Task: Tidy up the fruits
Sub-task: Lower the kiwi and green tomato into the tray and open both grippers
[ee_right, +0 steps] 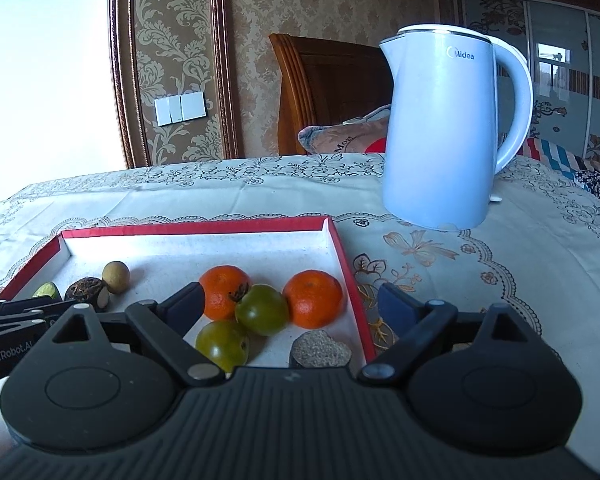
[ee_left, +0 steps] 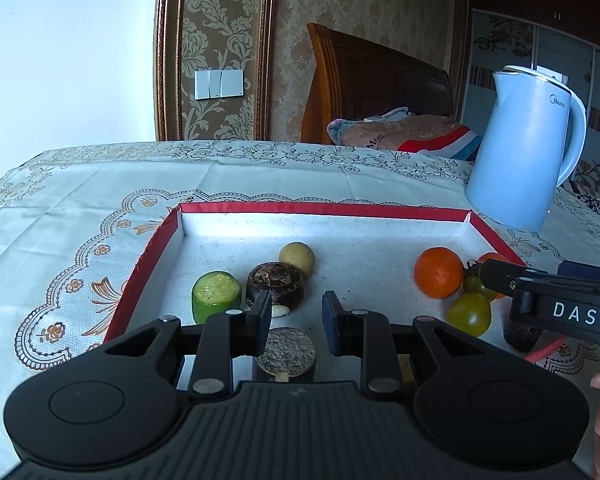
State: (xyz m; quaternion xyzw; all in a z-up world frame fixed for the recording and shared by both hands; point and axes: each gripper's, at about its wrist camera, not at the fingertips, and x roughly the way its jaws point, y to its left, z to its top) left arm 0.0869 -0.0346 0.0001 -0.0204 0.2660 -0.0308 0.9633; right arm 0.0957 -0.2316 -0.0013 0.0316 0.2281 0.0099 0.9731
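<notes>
- Behind the left gripper (ee_left: 296, 312), its jaws parted with nothing between them, a dark round slice (ee_left: 287, 354) is half hidden.
- Right gripper (ee_right: 290, 306), marked "DAS", gapes wide over tomatoes (ee_right: 262, 309) and oranges (ee_right: 313, 298) inside the red-rimmed tray (ee_right: 342, 252).
- Kettle (ee_right: 440, 128) reads "Midea".

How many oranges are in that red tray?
2, both toward the tray's right side: one orange left of the green tomatoes, the other orange right of them, near the rim. None seems hidden.
</notes>
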